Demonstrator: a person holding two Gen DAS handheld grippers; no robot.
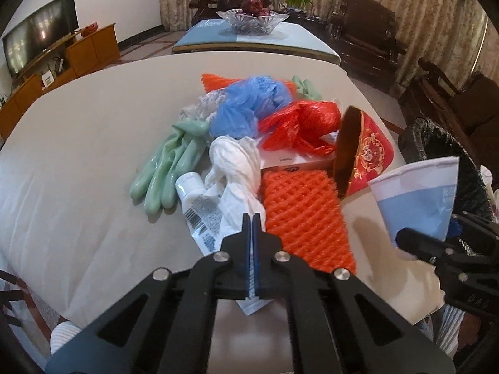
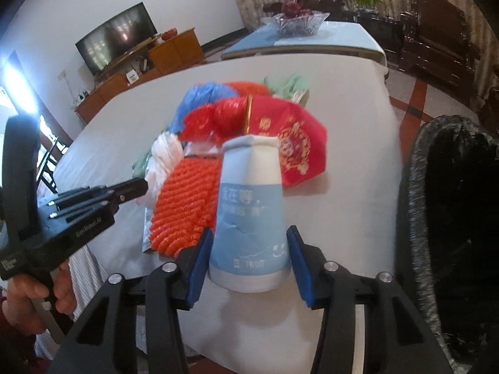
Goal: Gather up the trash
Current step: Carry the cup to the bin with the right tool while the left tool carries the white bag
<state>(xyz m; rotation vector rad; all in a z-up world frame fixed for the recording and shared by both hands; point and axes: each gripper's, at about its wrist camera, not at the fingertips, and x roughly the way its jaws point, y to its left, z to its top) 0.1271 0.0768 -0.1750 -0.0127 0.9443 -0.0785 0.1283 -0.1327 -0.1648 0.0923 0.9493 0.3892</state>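
Paper cup in the right claw, close to the bin.

The right claw [image 2: 248, 263] grips the blue-white paper cup [image 2: 251, 215] by its narrow base, lifted off the surface [image 1: 78, 143]; its long axis runs along the claw fingers, mouth pointing away, probably for tipping into the black-lined trash bin [image 2: 449, 218] at right. The left claw [image 1: 252, 218] is closed and empty above the trash pile [image 1: 249, 143].

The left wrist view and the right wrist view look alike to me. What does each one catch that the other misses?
Only the left wrist view shows the shut left tongs from behind, the white tube and the long green glove.

Only the right wrist view shows the right tongs gripping the paper cup and the hand.

Both show the orange foam net, red plastic bag, black bin and glass bowl.
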